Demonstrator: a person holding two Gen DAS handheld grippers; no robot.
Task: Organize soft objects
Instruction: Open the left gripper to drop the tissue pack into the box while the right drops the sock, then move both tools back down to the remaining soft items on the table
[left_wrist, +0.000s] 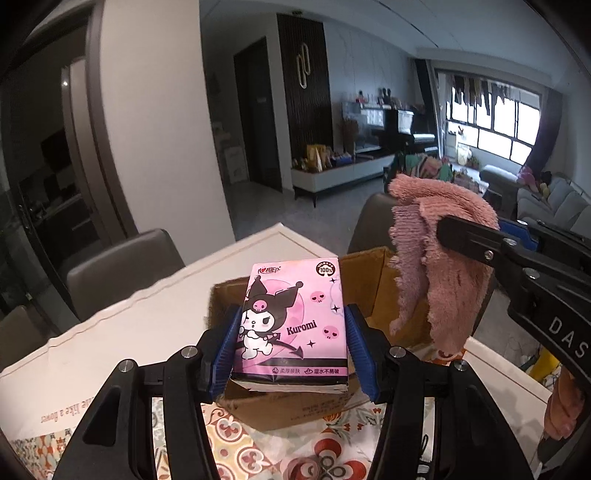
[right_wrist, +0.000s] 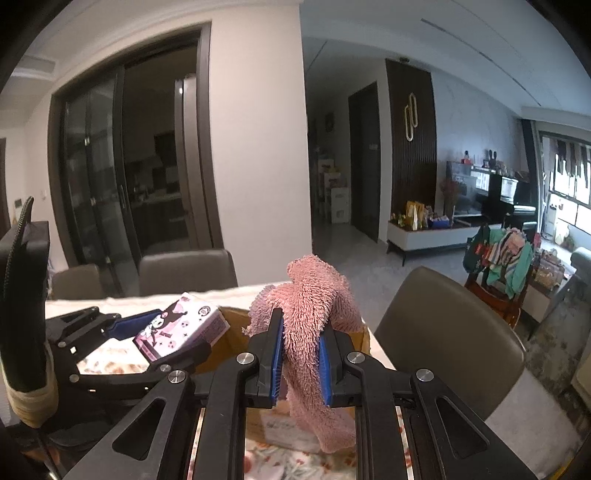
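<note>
With the left gripper (left_wrist: 291, 343) clamped on the tissue pack (left_wrist: 293, 325) and the right gripper (right_wrist: 298, 360) pinching the cloth (right_wrist: 314, 314), the dangling cloth risks snagging the box (left_wrist: 373, 280) rim.

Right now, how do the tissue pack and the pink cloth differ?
The tissue pack is a firm printed block; the cloth is plain, fuzzy and limp. The pack keeps its shape in the left tool; the cloth droops on both sides of the right tool. Both are pink, gripped and held above the cardboard box.
</note>
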